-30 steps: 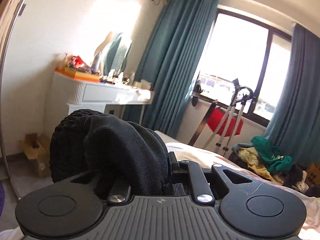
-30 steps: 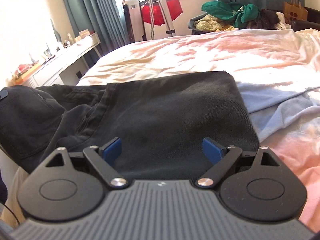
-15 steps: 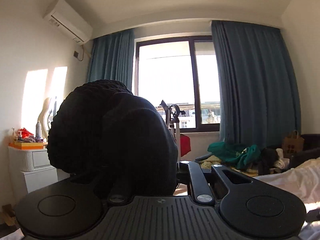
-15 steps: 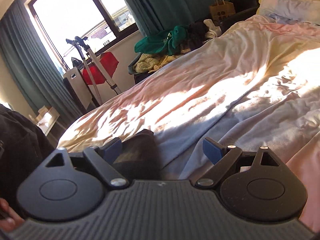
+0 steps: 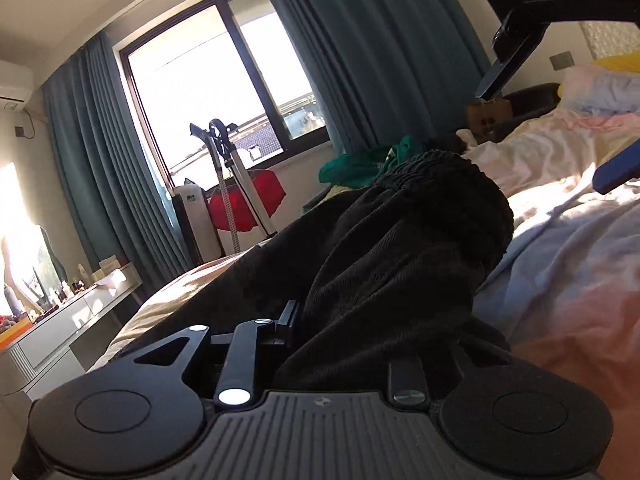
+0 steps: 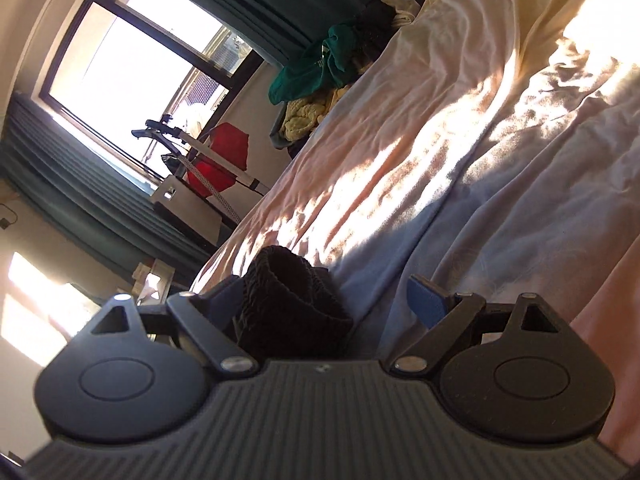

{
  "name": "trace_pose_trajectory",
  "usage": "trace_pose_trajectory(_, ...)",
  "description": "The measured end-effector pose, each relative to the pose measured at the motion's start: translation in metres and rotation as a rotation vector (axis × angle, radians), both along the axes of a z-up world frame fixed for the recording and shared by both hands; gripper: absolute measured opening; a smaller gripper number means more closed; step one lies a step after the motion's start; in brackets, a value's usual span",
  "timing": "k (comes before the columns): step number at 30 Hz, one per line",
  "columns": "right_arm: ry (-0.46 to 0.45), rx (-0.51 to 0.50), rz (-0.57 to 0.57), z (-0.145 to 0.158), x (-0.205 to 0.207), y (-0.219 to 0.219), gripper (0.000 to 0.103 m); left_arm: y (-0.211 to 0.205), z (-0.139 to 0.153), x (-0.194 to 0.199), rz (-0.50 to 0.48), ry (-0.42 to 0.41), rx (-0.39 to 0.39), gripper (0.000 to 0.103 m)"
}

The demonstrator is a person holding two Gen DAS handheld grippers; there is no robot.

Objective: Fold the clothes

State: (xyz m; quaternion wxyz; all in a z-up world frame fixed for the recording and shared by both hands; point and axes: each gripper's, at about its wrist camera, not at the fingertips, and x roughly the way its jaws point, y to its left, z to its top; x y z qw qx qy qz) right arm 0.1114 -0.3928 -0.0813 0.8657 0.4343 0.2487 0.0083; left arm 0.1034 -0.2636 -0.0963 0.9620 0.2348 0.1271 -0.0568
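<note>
Black trousers [image 5: 400, 264], bunched on the bed [image 5: 568, 264], are being let go by the opening left gripper [image 5: 352, 332], cloth between its jaws, while the spread right gripper [image 6: 332, 304] straddles their waistband; the fold could be dragged apart if cloth is snagged.

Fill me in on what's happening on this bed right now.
A person is folding a black garment on the bed, holding a gripper in each hand. The left gripper has the garment's ribbed waistband end bunched between its fingers, and its jaws are opening, so it looks to be letting go. The right gripper stands open beside it, with ribbed fabric against its left finger and not pinched. Unfolded clothes wait in a pile beyond the bed.
</note>
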Motion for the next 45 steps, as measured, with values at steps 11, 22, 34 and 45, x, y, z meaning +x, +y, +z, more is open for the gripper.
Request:
trace_pose_trajectory(11, 0.108, 0.194, 0.065, -0.038, 0.021, 0.017, 0.09, 0.125, 0.02, -0.053, -0.095, 0.149, 0.19, 0.074)
trace_pose_trajectory(22, 0.053, 0.141, 0.058, -0.043, 0.05, 0.05, 0.074, 0.192, 0.031, -0.078, 0.059, 0.15, 0.088, 0.051)
trace_pose_trajectory(34, -0.056, -0.148, 0.065, -0.007, -0.002, 0.087, 0.044, 0.3, 0.071, -0.059, 0.25, 0.3, -0.493, 0.029)
trace_pose_trajectory(45, 0.083, -0.033, 0.048, -0.042, -0.019, 0.078, 0.081, 0.316, 0.068, -0.066, 0.293, 0.38, -0.566, 0.041)
